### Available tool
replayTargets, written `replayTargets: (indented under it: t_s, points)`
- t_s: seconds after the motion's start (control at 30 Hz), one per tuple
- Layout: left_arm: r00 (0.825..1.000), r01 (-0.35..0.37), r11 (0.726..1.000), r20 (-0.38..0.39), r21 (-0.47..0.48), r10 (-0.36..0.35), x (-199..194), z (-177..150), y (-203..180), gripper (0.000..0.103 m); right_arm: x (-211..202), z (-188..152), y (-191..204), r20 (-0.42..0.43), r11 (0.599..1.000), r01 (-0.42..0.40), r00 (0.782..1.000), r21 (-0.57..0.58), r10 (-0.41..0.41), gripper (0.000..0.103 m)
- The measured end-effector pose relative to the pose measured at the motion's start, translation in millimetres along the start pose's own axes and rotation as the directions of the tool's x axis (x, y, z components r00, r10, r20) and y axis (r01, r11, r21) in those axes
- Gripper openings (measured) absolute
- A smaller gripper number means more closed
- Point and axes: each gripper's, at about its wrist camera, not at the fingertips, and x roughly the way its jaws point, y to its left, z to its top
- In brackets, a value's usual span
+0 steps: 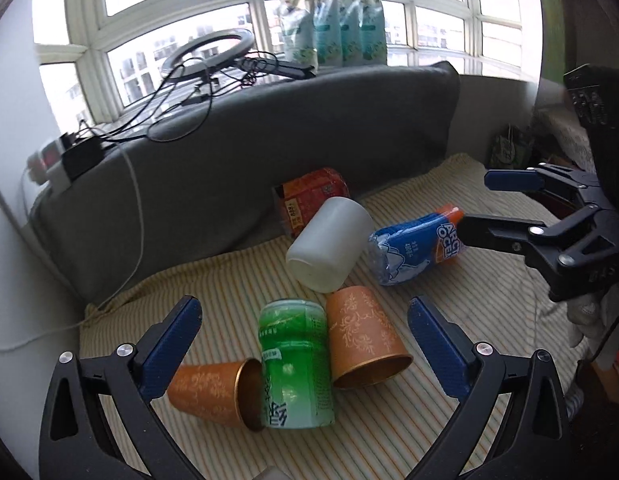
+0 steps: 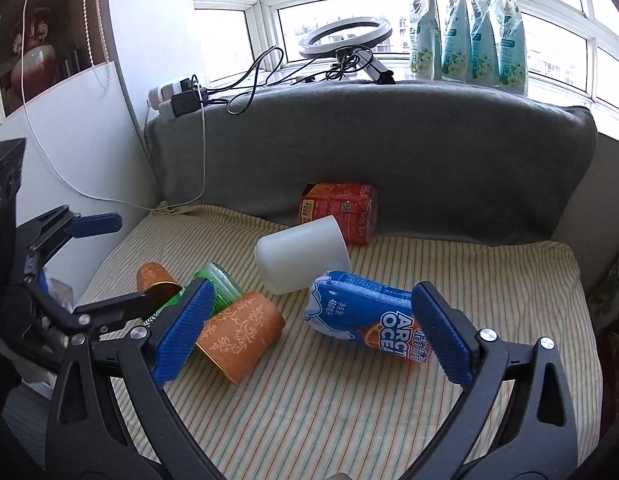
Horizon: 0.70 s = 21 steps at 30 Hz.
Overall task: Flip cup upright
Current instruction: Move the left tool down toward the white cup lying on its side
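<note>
Two orange patterned cups lie on their sides on the striped cushion (image 1: pixel 449 280): one (image 1: pixel 365 338) right of a green can (image 1: pixel 295 364), one (image 1: pixel 213 392) left of it. A white cup (image 1: pixel 329 244) lies on its side behind them. My left gripper (image 1: pixel 305 332) is open and empty, above the green can and orange cups. My right gripper (image 2: pixel 309 332) is open and empty; it shows in the left wrist view (image 1: pixel 473 206) beside the blue bottle. In the right wrist view I see the orange cups (image 2: pixel 239 334) (image 2: pixel 153 278) and white cup (image 2: pixel 301 258).
A blue bottle (image 1: pixel 413 250) and a red bottle (image 1: pixel 309 196) lie on the cushion. A grey backrest (image 1: pixel 269 140) stands behind. On the sill are a ring light (image 1: pixel 207 50), cables, a power strip (image 1: pixel 49 164) and several pouches (image 1: pixel 333 24).
</note>
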Motion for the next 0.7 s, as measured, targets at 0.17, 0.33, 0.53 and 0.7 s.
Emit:
replayTargets:
  t_s: [0.17, 0.33, 0.53, 0.7]
  points:
    - [0.994, 0.061, 0.995, -0.096, 0.077, -0.053, 43.4, 27.1, -3.4, 0.091, -5.5, -4.0, -12.7, 0.009, 0.999, 0.028, 1.0, 0.018, -0.028, 0.1]
    - [0.969, 0.144, 0.981, -0.222, 0.131, -0.112, 86.6, 47.5, -5.9, 0.091, -12.7, -11.7, -33.5, 0.016, 0.996, 0.071, 0.997, 0.059, -0.072, 0.1]
    - [0.942, 0.179, 0.965, -0.316, 0.194, -0.111, 118.6, 61.5, -13.3, 0.085, -17.1, -24.8, -62.5, -0.006, 0.988, 0.109, 0.994, 0.111, -0.109, 0.1]
    - [0.912, 0.226, 0.955, -0.386, 0.193, -0.138, 140.7, 65.0, -16.7, 0.085, -16.4, -38.4, -82.5, -0.029, 0.98, 0.131, 0.991, 0.15, -0.128, 0.1]
